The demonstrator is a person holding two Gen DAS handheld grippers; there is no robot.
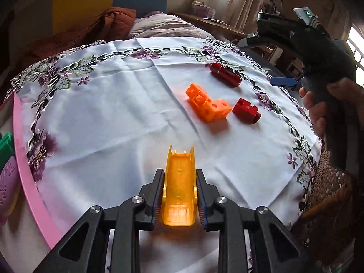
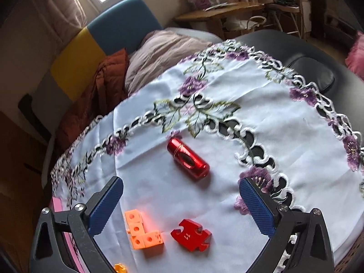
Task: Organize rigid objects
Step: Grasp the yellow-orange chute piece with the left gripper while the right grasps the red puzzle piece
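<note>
Where jaws meet, yellow channel piece [image 1: 179,188]

Our left gripper [image 1: 180,195] is clamped and tilted down toward the tablecloth [image 1: 113,104]; our right gripper [image 2: 182,207] hangs spread above it.

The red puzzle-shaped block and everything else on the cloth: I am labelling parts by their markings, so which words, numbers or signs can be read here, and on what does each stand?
"11": small pale digits on the top face of the red puzzle-shaped block, seen turned in the right wrist view, so the reading is uncertain.
No text shows on the red cylinder, the orange cube piece or the yellow piece.
</note>
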